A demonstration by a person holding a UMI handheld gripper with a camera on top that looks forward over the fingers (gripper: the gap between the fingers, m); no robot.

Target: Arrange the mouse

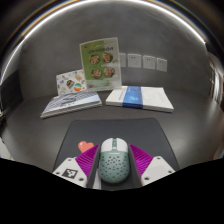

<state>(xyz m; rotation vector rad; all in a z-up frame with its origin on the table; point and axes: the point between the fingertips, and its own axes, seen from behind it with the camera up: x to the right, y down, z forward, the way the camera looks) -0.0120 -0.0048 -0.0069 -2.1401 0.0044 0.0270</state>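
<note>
A pale green-white mouse (112, 160) with a perforated shell lies between my two fingers, its front pointing away from me. My gripper (113, 168) is shut on it: the magenta pads (88, 163) touch its left and right sides. Under and ahead of it lies a dark mouse mat (120, 130) on the grey table. I cannot tell whether the mouse rests on the mat or is just above it.
A small orange-red heart-shaped thing (86, 147) sits on the mat by the left finger. Beyond the mat lie a closed book (72, 104) at the left and a white-blue stack (138, 97) at the right. A picture booklet (100, 62) stands behind them against the wall.
</note>
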